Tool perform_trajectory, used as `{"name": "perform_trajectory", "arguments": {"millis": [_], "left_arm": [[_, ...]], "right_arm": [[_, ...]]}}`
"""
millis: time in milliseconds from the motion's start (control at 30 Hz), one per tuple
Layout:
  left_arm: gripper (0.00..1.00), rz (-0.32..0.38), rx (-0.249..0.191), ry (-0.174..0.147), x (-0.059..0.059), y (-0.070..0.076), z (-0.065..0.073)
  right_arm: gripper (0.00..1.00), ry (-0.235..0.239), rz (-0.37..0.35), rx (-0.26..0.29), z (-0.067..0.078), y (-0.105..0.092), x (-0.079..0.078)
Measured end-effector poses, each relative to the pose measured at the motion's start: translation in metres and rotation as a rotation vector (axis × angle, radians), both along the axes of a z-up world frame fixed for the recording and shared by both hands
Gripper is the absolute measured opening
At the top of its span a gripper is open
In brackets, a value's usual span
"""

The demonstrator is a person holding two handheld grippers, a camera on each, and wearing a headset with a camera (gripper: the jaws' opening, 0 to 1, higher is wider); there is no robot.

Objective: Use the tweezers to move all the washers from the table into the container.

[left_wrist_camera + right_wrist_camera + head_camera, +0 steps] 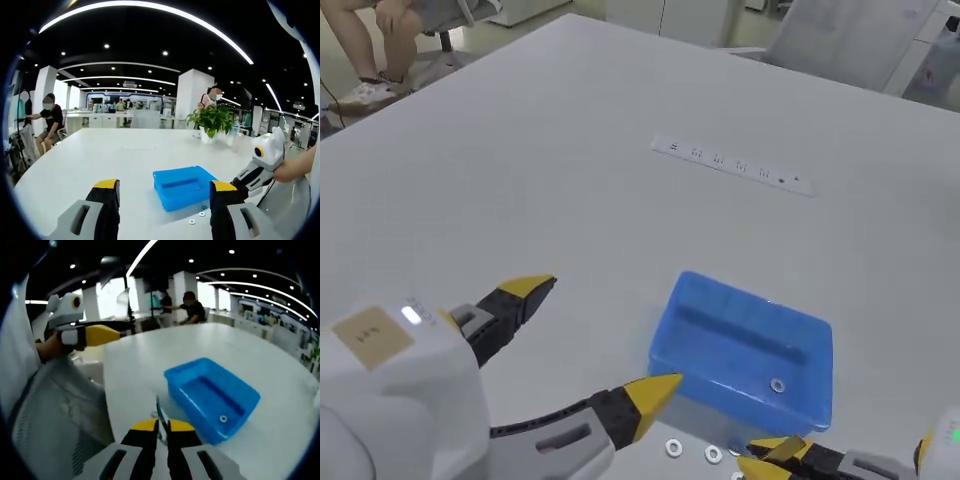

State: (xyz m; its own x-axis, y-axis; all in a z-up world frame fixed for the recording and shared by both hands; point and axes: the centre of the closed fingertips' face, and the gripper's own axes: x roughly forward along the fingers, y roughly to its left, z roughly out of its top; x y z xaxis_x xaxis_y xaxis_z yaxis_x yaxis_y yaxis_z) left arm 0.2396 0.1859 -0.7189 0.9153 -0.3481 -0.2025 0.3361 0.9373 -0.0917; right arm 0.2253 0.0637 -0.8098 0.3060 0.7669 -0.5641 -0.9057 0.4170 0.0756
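A blue container stands near the table's front edge with one washer lying in it. Up to three small washers lie on the table just in front of it, beside the right gripper's yellow tips. In the right gripper view, the right gripper is shut on thin dark tweezers that point toward the container and its washer. My left gripper stands open and holds nothing, left of the container. The left gripper view shows the container and loose washers.
A white strip with sockets lies flat farther back on the white table. A seated person is beyond the far left corner. A potted plant stands at the table's far side. A grey mesh chair is by the near edge.
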Motion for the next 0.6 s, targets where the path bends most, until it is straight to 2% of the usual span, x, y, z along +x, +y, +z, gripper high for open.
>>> {"name": "perform_trajectory", "arguments": {"millis": [67, 267, 400, 600], "left_arm": [[0.74, -0.001, 0.003, 0.0, 0.0, -0.001, 0.0], [0.74, 0.0, 0.003, -0.002, 0.0, 0.0, 0.0], [0.74, 0.006, 0.003, -0.002, 0.0, 0.001, 0.0], [0.73, 0.002, 0.006, 0.0, 0.0, 0.002, -0.001]], "right_arm": [[0.02, -0.026, 0.003, -0.016, 0.0, -0.004, 0.004], [0.02, -0.002, -0.011, -0.006, 0.0, -0.004, 0.005], [0.02, -0.007, -0.024, -0.016, 0.002, -0.004, 0.005], [0.02, -0.017, -0.038, 0.022, 0.023, -0.004, 0.013]]}}
